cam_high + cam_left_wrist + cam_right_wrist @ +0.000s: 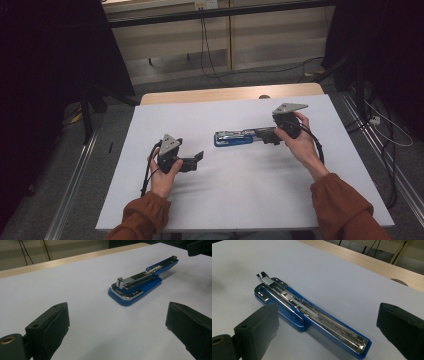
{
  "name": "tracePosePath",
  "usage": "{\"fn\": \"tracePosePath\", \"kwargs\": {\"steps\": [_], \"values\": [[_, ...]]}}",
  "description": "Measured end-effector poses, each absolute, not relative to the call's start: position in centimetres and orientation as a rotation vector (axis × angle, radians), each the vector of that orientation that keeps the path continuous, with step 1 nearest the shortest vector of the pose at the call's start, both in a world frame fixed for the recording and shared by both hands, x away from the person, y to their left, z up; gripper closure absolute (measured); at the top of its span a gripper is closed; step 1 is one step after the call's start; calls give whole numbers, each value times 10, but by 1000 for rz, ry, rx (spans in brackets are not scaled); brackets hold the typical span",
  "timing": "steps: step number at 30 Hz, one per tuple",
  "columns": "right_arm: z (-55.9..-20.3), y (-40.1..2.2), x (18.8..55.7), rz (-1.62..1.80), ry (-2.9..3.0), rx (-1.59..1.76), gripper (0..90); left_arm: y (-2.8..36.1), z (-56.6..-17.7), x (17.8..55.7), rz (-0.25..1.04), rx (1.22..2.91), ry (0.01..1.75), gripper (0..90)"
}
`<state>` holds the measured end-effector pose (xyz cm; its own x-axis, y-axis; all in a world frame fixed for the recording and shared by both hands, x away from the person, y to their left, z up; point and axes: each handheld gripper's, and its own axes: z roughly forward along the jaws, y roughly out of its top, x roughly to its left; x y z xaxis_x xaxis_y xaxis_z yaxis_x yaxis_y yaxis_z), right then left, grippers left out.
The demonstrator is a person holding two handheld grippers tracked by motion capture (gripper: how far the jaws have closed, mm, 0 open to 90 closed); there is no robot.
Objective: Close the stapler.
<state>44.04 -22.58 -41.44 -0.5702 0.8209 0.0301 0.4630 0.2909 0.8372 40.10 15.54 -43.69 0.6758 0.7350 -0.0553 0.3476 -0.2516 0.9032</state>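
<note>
Blue stapler (234,138) flat on white table (240,195), L hand-held gripper (199,158) jaws apart nearby, R hand-held gripper (264,136) jaws apart at stapler's end

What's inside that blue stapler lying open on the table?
The blue stapler is folded out flat, showing a shiny metal channel along its length with a small metal slider partway along. Whether staples sit in the channel is too small to tell. Its underside against the white table is hidden.
</note>
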Motion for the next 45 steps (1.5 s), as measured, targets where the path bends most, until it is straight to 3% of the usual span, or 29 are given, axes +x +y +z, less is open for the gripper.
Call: {"fn": "tracePosePath", "kwargs": {"steps": [8, 19, 23, 27, 45], "values": [[-419, -243, 426, 1190, 2093, 1188, 32, 140, -435, 406, 449, 1886, 822, 78], [-432, -247, 417, 1182, 2121, 1195, 36, 125, -439, 416, 440, 1900, 805, 549], [-432, -246, 414, 1188, 2123, 1185, 36, 120, -439, 419, 394, 1894, 785, 761], [-432, -244, 413, 1192, 2124, 1178, 36, 110, -443, 425, 377, 1902, 768, 900], [-437, -242, 414, 1192, 2155, 1170, 37, 84, -455, 449, 403, 1973, 775, 900]]}}
